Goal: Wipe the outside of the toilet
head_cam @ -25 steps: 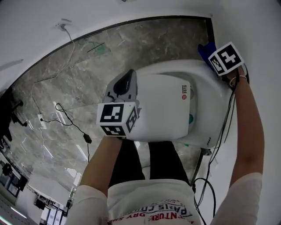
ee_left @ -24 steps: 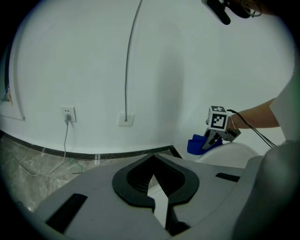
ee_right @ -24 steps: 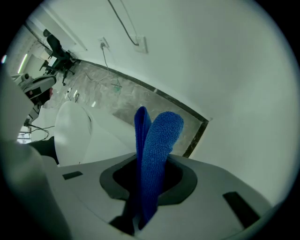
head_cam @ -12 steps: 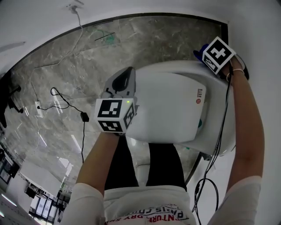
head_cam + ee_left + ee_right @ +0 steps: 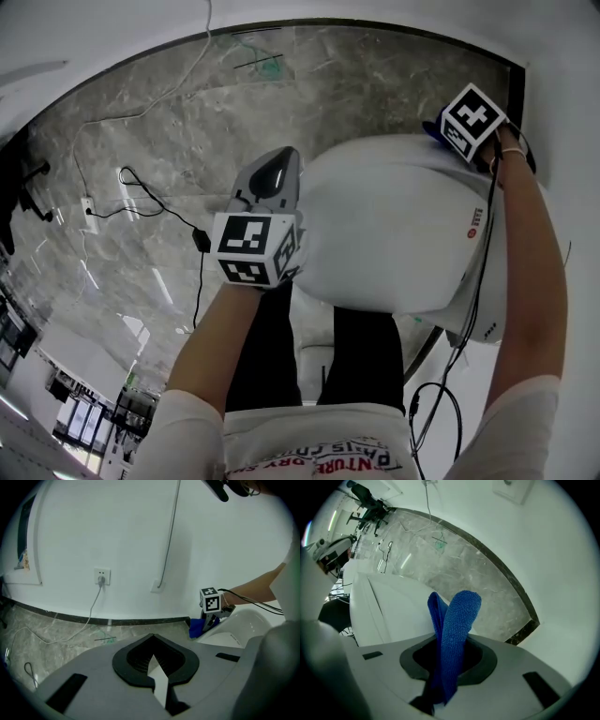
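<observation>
While right gripper pinches blue cloth in fingers, left gripper seems closed, empty; toilet label unreadable.

The shirt bears red print, cut off by the picture's lower edge. Its lower line reads "NTURE"; the line above looks like "PARIS CO", though its letters are curved and hard to make out. The toilet lid carries a small red label, too small to read. The left cube and right cube show black-and-white square markers, without letters or numbers.
</observation>
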The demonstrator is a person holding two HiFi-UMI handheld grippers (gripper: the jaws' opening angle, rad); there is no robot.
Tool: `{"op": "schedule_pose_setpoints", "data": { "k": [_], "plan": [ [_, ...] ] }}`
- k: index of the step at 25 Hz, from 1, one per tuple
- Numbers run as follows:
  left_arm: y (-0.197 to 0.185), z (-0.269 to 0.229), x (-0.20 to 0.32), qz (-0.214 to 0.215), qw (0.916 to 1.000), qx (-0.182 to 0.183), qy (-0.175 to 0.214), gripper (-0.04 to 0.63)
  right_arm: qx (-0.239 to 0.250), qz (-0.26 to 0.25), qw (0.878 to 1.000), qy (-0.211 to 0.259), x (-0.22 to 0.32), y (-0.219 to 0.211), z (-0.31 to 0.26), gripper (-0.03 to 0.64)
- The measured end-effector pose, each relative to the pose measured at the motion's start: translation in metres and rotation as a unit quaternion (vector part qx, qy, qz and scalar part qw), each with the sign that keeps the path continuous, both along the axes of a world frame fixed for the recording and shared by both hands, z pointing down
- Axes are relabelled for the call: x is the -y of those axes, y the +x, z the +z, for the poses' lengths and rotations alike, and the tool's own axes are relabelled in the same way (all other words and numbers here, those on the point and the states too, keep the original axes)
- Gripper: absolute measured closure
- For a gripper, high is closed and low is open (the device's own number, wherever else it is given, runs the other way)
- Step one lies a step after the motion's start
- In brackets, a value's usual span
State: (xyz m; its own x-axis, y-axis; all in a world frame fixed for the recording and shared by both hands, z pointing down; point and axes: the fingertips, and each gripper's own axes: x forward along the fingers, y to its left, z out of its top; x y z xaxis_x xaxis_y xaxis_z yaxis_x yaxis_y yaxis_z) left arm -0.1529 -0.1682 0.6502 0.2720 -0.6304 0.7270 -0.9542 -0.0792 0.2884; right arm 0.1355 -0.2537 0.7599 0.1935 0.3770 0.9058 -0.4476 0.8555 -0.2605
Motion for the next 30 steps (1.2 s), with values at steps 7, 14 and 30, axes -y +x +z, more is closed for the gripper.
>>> {"op": "schedule_pose_setpoints", "data": {
  "k": [7,14,30],
  "plan": [
    [-0.041,0.019,-0.02,-0.017,0.9998,-0.005,-0.009,0.589,0.02,-0.014,0.999,-0.032,-0.022,-0.063,0.017,0.54],
    [-0.081,0.035,-0.06,-0.039,0.9989,-0.014,-0.022,0.589,0.03,-0.06,0.995,-0.068,-0.053,-0.128,0.034,0.54],
    [-0.144,0.06,-0.154,-0.129,0.9904,-0.034,-0.035,0.589,0.071,-0.203,0.969,-0.118,-0.134,-0.255,0.039,0.54]
  ]
}}
